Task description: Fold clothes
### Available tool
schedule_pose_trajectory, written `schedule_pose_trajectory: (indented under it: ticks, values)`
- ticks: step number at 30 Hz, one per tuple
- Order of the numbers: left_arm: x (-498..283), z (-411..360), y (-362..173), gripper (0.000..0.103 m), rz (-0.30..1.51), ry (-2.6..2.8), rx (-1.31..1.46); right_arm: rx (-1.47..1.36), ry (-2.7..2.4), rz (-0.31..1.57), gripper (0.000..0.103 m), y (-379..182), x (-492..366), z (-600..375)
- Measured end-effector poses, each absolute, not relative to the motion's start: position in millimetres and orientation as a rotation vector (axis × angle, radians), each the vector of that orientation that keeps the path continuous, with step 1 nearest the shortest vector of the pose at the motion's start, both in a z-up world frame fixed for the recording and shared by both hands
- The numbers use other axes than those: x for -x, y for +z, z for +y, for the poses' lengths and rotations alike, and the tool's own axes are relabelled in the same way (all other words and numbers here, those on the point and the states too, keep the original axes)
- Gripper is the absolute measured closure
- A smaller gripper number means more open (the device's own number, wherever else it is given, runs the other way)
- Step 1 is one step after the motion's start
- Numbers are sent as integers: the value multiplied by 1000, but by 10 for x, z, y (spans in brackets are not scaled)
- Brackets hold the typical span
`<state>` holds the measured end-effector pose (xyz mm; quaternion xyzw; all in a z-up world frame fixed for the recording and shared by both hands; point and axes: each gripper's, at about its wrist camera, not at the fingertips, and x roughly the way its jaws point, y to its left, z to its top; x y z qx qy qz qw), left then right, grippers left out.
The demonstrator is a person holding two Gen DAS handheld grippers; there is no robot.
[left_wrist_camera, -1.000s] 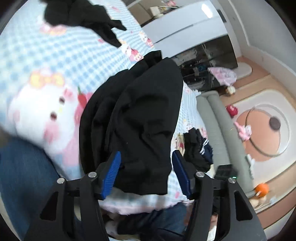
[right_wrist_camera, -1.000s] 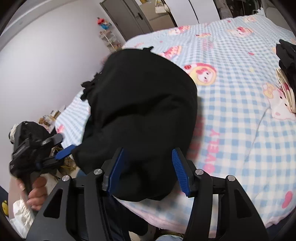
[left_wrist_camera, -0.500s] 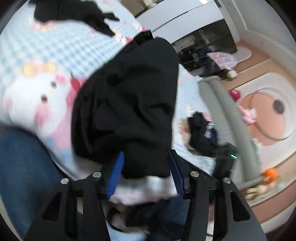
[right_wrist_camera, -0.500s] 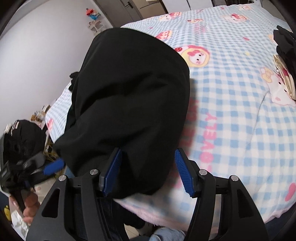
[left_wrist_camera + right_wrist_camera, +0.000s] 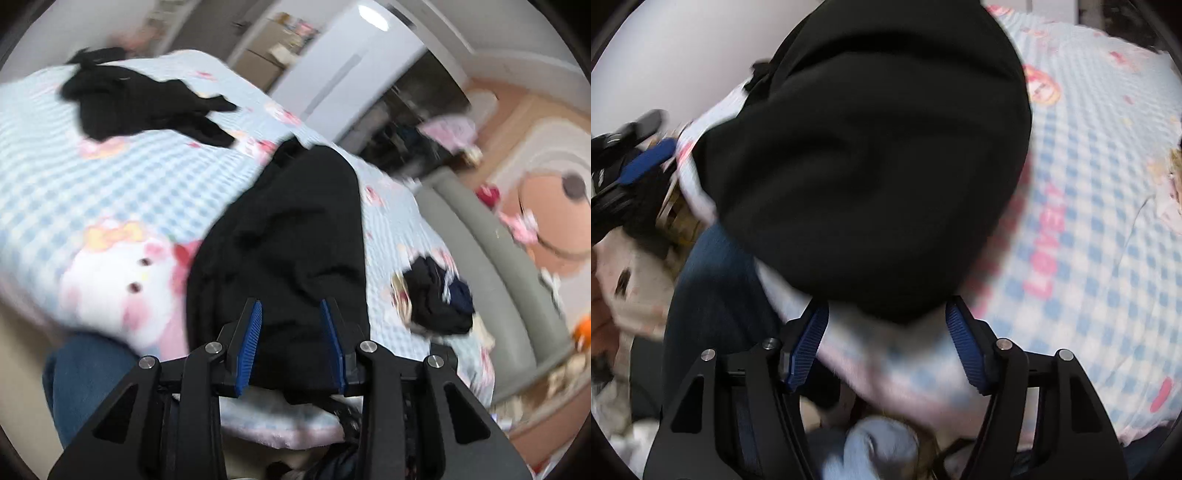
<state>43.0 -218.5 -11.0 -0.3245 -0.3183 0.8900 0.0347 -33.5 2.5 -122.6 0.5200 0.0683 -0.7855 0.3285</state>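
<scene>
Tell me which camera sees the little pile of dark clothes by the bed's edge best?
The left wrist view. There the small dark clothes pile lies whole on the checked bedspread, right of the big black garment. The right wrist view does not show it; the big black garment fills most of that picture.

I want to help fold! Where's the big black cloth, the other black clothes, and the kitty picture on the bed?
big black cloth (image 5: 295, 236), left wrist view, its middle.
other black clothes (image 5: 140, 103), left wrist view, middle of the heap.
kitty picture (image 5: 122, 280), left wrist view, its white face.

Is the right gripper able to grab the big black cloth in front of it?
Probably yes. The right gripper has just been opening, nothing sits between its blue pads, and the black garment's near edge lies just ahead of them on the checked bedspread, with nothing blocking.
</scene>
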Motion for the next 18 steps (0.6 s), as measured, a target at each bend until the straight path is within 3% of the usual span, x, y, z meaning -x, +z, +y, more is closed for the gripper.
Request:
schedule_pose_trajectory:
  ticks: [4, 6, 9, 13, 18]
  values:
    - [24, -2091, -497, 70, -948, 2643, 1221, -1354, -2100, 143, 35, -1273, 377, -30]
    - [169, -2172, -776, 99, -1042, 2593, 1332, -1346, -2129, 153, 37, -1308, 365, -18]
    - [207, -2403, -1067, 100, -1297, 2412, 1318, -1419, -2149, 69, 39, -1403, 454, 162]
    - [241, -2319, -1035, 99, -1186, 2477, 1331, -1462, -2194, 80, 40, -1465, 472, 317]
    - [204, -2474, -1205, 100, -1312, 2448, 1331, -1493, -2158, 40, 45, -1517, 465, 502]
